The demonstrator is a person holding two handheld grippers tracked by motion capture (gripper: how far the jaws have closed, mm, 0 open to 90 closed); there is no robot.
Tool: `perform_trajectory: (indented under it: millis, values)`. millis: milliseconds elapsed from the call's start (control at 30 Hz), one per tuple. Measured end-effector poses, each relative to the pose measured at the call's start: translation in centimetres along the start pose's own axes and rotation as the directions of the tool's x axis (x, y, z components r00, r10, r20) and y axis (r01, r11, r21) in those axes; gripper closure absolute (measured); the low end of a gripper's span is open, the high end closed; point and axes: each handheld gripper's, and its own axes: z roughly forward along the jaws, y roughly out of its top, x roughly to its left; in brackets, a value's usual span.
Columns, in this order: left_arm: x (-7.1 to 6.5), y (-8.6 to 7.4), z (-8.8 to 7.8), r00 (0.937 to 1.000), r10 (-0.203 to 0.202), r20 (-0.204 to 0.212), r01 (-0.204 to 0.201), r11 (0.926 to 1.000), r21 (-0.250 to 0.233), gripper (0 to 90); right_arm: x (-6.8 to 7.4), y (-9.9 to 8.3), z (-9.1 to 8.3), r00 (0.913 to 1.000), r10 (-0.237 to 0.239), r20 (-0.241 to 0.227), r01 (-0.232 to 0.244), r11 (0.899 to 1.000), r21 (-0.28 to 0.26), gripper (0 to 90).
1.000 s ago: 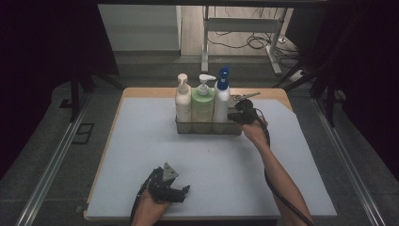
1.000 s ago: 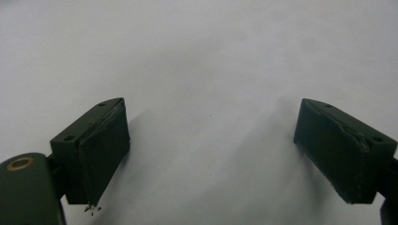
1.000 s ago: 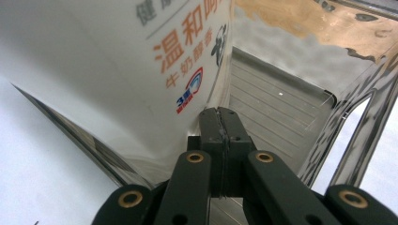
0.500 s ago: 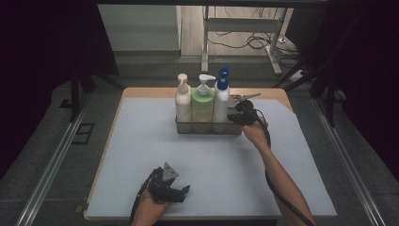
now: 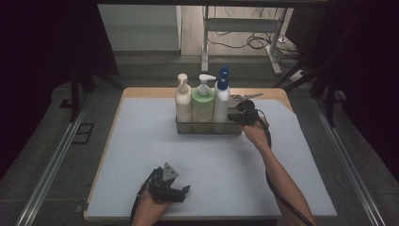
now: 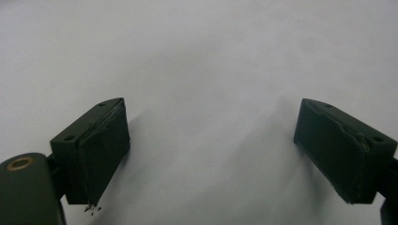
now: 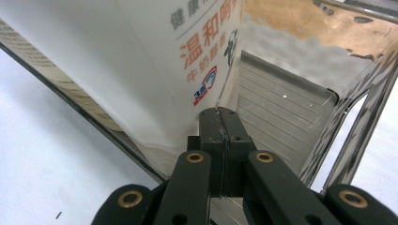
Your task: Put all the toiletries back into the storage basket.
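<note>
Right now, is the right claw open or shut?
Shut. In the right gripper view the right claw has its two black jaws pressed flat together, nothing visible between them, beside the white blue-capped bottle in the metal wire caddy.

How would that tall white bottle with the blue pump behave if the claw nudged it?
The white bottle looks tall and narrow, so probably tippy. The metal rack around its base should steady it. Its glossy surface may be slippery.
</note>
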Motion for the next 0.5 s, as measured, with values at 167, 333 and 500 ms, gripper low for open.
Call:
perform_trajectory:
  millis: [167,333,500]
  values:
    - [0.0,0.0,0.0,1.0000,0.002,-0.001,-0.002,1.0000,0.002,10.7,-0.1,-0.1,-0.2,1.0000,0.002,0.009,-0.002,1.000,0.005,84.6]
    - [0.0,0.0,0.0,1.0000,0.002,-0.001,-0.002,1.0000,0.001,10.7,-0.1,-0.1,-0.6,1.0000,-0.008,0.004,0.008,1.000,-0.008,80.6]
    - [0.0,0.0,0.0,1.0000,0.001,0.000,-0.001,1.0000,0.001,10.7,0.1,-0.1,-1.1,0.9998,-0.016,0.012,0.016,1.000,-0.013,75.6]
